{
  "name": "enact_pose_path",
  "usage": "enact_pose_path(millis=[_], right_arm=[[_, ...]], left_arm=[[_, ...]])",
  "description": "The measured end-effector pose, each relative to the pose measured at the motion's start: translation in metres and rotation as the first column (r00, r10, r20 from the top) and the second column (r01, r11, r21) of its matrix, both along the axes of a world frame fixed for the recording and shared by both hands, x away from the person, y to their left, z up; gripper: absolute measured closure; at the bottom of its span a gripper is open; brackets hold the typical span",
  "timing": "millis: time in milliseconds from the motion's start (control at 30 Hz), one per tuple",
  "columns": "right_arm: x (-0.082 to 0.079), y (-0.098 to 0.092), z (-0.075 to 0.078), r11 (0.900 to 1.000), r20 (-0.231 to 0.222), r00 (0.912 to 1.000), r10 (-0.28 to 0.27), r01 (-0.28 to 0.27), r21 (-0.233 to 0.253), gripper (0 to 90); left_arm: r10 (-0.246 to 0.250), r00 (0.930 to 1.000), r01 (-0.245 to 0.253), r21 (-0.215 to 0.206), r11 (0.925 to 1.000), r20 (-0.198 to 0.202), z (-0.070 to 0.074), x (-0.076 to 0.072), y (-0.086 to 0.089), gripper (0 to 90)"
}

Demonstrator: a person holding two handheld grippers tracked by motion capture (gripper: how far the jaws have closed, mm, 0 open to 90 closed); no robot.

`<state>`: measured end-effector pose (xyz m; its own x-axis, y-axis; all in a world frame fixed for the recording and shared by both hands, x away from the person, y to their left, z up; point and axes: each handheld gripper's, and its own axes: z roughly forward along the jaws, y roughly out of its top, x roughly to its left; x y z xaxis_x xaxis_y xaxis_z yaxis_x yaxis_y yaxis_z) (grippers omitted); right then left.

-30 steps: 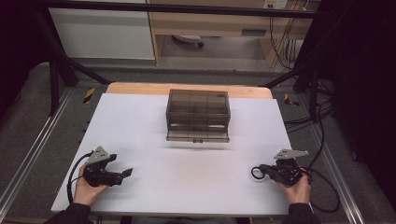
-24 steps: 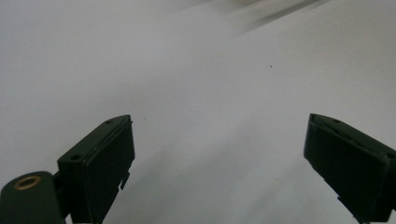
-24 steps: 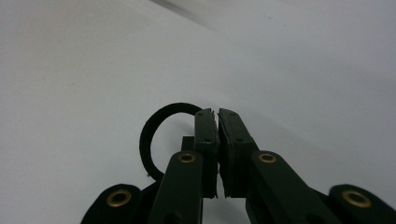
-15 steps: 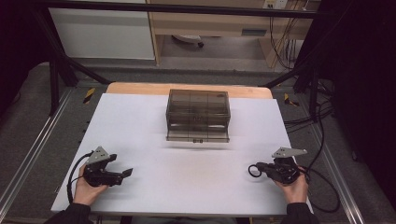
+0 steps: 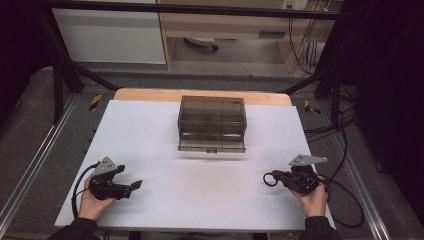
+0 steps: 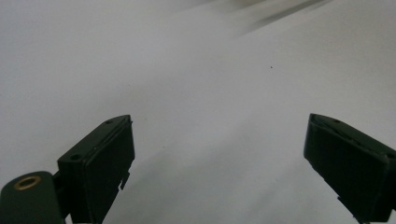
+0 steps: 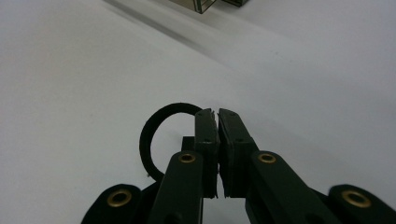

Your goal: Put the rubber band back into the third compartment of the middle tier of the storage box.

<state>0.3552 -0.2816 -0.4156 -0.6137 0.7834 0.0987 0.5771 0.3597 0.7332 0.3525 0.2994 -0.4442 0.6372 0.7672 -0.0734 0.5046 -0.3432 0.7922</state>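
Shifted slightly leftward since the earlier frames: right gripper (image 5: 272, 178), now a little nearer the table's middle line, carrying a black ring (image 5: 268, 179). Left gripper (image 5: 131, 186) unchanged in place.

Landmark taken: smoked translucent drawer box (image 5: 212, 122), standing at the far middle of the white table (image 5: 200, 200), front face toward the person.

Right gripper: near and to the right of the box, well apart from it, held low over the table. Jaws pressed together in the right gripper view, clamped on the rim of the black ring (image 7: 161, 137). Ring projects to one side of the jaw tips, its loop hanging free, plane roughly upright; contact with the table cannot be told.

Left gripper: near and to the left of the box, well apart from it, jaws spread wide in the left gripper view, nothing between them, only bare table ahead.

Deciding relation for the coming move: box lies ahead of the right gripper and toward the middle, away from the person; a corner of the box (image 7: 205, 4) shows at the top edge of the right gripper view, slightly left of the jaw line. Long axis of the box runs across the table, parallel to its near edge. Both grippers about equally far from the box; the right one holds the ring and is judged the working hand. Likely next: carry forward to the box front. Drawer state not legible.
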Motion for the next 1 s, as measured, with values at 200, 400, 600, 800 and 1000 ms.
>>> enact_pose_path(millis=[200, 400, 600, 800, 1000], right_arm=[[0.002, 0.003, 0.004, 1.000, 0.007, 1.0000, -0.001, 0.001, 0.001, 86.8], [0.003, 0.006, 0.007, 1.000, 0.018, 0.9998, -0.003, 0.003, -0.002, 87.0], [0.005, 0.009, 0.011, 1.000, 0.021, 0.9997, -0.011, 0.011, 0.008, 87.0], [0.008, 0.014, 0.015, 1.000, 0.032, 0.9995, -0.007, 0.007, 0.008, 87.0], [0.012, 0.019, 0.021, 1.000, 0.034, 0.9994, -0.008, 0.007, 0.013, 87.1]], left_arm=[[0.000, 1.0000, 0.000, 0.000, 1.0000, -0.001, 0.000, 0.000, 0.000, 8.2], [0.000, 1.0000, 0.000, -0.001, 1.0000, 0.000, 0.000, 0.000, 0.000, 8.3], [0.003, 1.0000, -0.003, -0.002, 1.0000, -0.001, 0.000, 0.000, -0.001, 8.3], [0.002, 1.0000, -0.002, 0.000, 1.0000, 0.000, 0.000, 0.000, 0.000, 8.2], [0.002, 1.0000, -0.002, 0.001, 1.0000, 0.000, 0.000, 0.000, 0.000, 8.2]])
